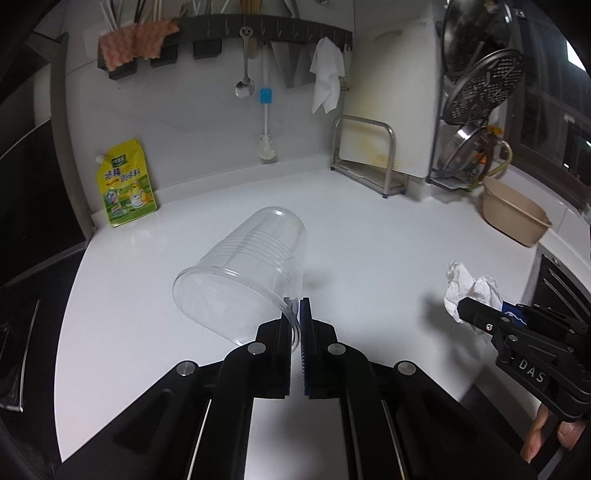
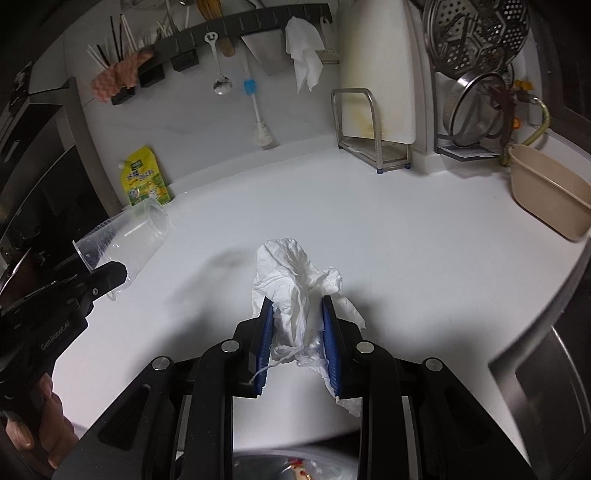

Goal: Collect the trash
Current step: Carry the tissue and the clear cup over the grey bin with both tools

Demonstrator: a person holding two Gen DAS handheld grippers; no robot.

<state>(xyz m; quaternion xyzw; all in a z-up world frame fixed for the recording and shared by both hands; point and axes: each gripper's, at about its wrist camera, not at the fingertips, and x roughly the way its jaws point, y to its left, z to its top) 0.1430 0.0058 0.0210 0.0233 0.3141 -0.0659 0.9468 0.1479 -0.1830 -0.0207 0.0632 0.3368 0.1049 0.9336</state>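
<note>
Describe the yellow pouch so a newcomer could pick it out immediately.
Start at the white countertop and follow it to its far left corner, under the dark wall rail. Leaning against the wall there is the yellow-green spouted refill pouch, the only brightly printed packet in sight.

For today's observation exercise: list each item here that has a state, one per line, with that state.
left gripper: shut on the cup's rim
clear plastic cup: held tipped, empty
right gripper: shut on tissue
crumpled tissue: pinched between the fingers
yellow pouch: upright against the wall
beige basin: on the counter, contents hidden
</note>
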